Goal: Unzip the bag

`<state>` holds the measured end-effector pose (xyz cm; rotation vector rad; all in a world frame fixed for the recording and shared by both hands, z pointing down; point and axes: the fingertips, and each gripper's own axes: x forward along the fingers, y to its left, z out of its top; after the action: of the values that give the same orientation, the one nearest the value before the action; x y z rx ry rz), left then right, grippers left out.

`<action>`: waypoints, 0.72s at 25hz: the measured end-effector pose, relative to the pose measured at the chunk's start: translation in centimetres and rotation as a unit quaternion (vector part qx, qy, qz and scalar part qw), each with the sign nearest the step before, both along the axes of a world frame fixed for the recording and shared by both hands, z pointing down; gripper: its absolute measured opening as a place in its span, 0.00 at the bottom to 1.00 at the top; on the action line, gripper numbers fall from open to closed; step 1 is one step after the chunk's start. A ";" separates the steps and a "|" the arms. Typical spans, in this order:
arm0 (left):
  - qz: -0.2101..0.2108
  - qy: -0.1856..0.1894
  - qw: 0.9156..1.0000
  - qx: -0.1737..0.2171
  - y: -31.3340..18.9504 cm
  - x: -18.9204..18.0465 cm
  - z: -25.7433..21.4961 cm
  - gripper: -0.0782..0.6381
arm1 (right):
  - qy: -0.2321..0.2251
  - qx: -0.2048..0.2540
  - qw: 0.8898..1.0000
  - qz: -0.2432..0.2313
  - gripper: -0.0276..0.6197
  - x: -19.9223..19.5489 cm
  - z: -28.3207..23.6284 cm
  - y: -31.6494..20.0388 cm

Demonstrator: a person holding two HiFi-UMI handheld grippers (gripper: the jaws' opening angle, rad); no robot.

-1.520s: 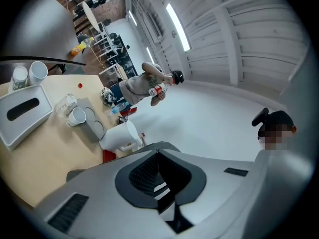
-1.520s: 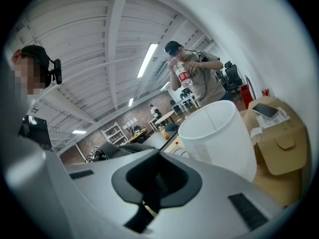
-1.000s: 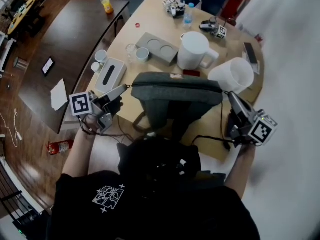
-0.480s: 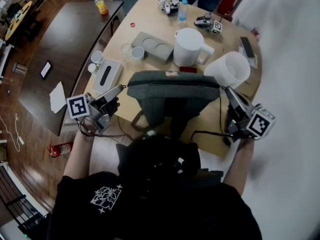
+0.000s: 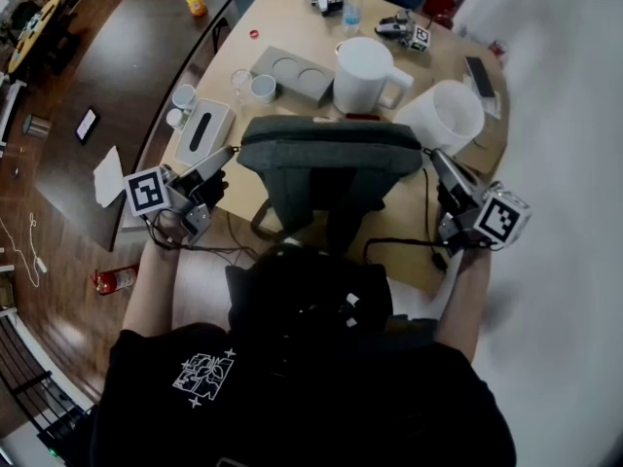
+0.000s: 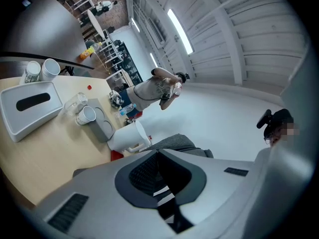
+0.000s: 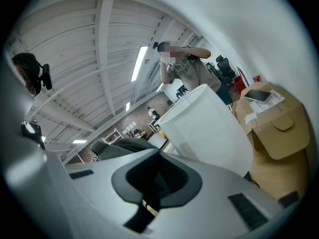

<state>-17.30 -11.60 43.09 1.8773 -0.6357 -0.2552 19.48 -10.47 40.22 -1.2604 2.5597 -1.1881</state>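
On the wooden table (image 5: 282,27), head view, the grey bag (image 5: 331,159) stands upright between the left gripper (image 5: 230,151) and the right gripper (image 5: 432,155). Behind it are a white pitcher (image 5: 362,74) and a tipped white tub (image 5: 443,117); their contents cannot be made out.

Left gripper view: jaws closed, nothing visible between them, bag just beyond.

Right gripper view: jaws closed and empty, tub beside them.

The bag (image 5: 326,159) stands on the worktop (image 5: 288,19) between the left hand-held gripper (image 5: 231,151) and the right hand-held gripper (image 5: 431,155); a jug (image 5: 362,74) stands behind it, a tissue box (image 5: 200,132) left.
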 end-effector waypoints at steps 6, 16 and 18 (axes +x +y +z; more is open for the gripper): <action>-0.018 0.005 1.000 0.007 0.0 0.2 0.1 0.11 | -0.008 0.000 1.000 0.002 0.06 0.2 0.5 -0.1; -0.043 0.023 0.999 0.020 0.0 0.7 -0.1 0.11 | -0.013 0.005 1.000 -0.011 0.06 0.1 1.1 -0.2; -0.044 0.025 0.999 0.017 0.0 0.7 0.2 0.11 | -0.013 0.001 1.000 -0.009 0.06 0.0 1.4 -0.1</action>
<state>-16.60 -11.57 43.28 1.8730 -0.6837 -0.3708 19.45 -10.62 41.58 -1.2165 2.5595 -1.1967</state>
